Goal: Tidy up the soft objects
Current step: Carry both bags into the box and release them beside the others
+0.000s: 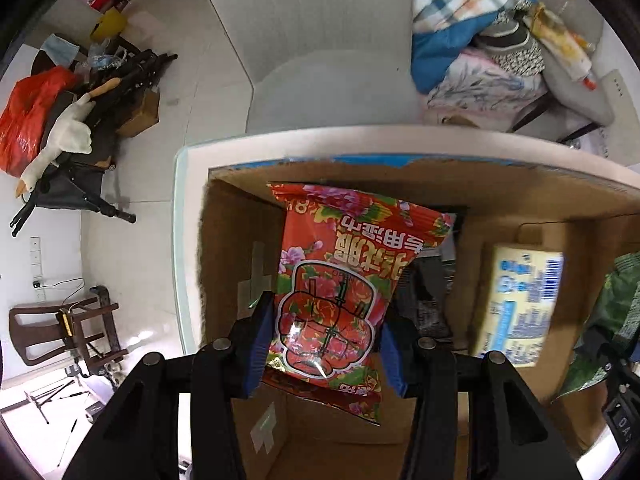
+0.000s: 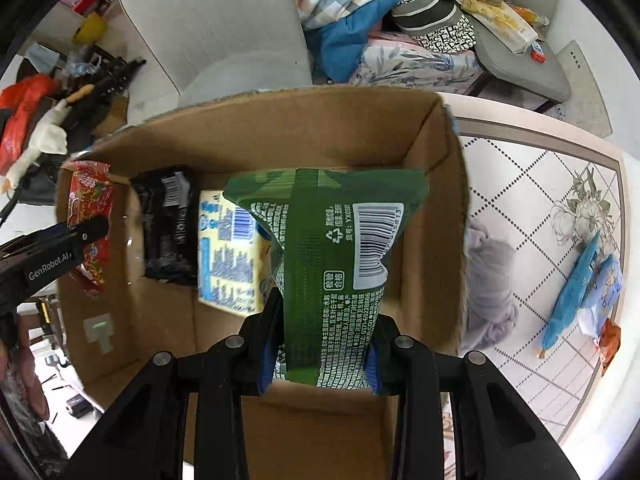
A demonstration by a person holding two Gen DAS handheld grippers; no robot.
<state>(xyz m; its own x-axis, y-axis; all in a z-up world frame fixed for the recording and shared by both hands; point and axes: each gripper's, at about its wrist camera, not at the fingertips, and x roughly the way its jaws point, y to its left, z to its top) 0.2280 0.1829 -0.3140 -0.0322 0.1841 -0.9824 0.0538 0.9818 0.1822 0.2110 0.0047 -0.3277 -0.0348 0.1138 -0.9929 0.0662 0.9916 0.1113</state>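
Observation:
My left gripper (image 1: 326, 344) is shut on a red floral soft pack (image 1: 340, 280) and holds it inside the open cardboard box (image 1: 248, 432), at its left side. My right gripper (image 2: 320, 344) is shut on a green soft pack (image 2: 328, 248) and holds it over the box's (image 2: 432, 216) right part. A yellow and blue pack (image 2: 228, 256) and a black pack (image 2: 168, 224) lie on the box floor between them. The yellow pack (image 1: 520, 304) and the green pack (image 1: 608, 320) also show in the left wrist view. The red pack (image 2: 90, 216) and left gripper (image 2: 86, 236) show at the left of the right wrist view.
The box stands on a table with a tiled floral cloth (image 2: 540, 200). To its right lie a grey cloth (image 2: 488, 280), blue packs (image 2: 580, 280) and an orange pack (image 2: 610, 340). Behind stand a grey chair (image 2: 216, 28) and a pile of bedding (image 2: 380, 20).

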